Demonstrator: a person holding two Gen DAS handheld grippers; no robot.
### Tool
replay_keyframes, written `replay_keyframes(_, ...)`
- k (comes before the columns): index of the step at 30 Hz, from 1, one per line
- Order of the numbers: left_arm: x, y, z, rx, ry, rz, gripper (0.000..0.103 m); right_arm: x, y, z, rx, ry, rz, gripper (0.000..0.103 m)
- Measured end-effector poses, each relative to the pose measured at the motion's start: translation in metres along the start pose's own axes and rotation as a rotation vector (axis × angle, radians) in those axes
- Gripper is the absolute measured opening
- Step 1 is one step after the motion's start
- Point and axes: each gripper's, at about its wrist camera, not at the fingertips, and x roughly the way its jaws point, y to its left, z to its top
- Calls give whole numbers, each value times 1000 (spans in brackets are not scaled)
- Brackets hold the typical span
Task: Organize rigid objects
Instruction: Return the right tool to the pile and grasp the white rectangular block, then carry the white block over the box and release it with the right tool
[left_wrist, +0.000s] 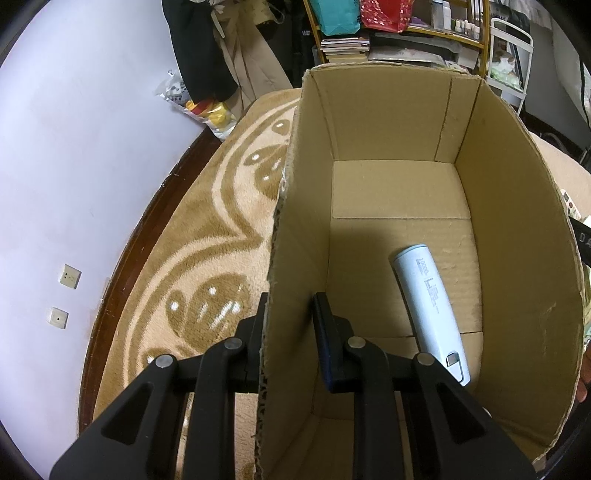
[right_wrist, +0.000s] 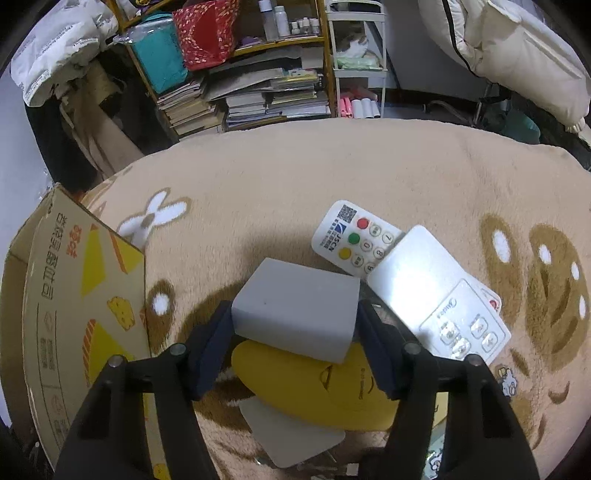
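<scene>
Left gripper (left_wrist: 290, 314) fingers straddle box (left_wrist: 517, 258) wall, gap visible, power bank (left_wrist: 430, 306) inside; right gripper (right_wrist: 295, 325) fingers clamp grey block (right_wrist: 295, 314) above blanket (right_wrist: 332, 170), remotes (right_wrist: 354, 236) beside.

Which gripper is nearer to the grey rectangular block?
Right. The right gripper has the grey rectangular block between its fingers; the left gripper straddles the cardboard box wall, away from it.

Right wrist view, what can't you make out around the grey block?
- Yellow object: top hidden under the grey block, so its shape is unclear.
- Remote with coloured buttons: lower half covered by the white remote.
- Cardboard box: inside faces away.
</scene>
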Motion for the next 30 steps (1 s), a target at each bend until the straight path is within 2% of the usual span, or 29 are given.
replay_keyframes(13, 0, 3, -1, -8, 4, -15, 21, -25, 0, -13, -13, -4, 85, 68)
replay_keyframes(25, 0, 3, -3, -8, 4, -7, 21, -53, 22, -10, -74, -81, 170, 68)
replay_keyframes(30, 0, 3, -3, -8, 4, -7, 21, -63, 23, -7, -61, -99, 228, 68)
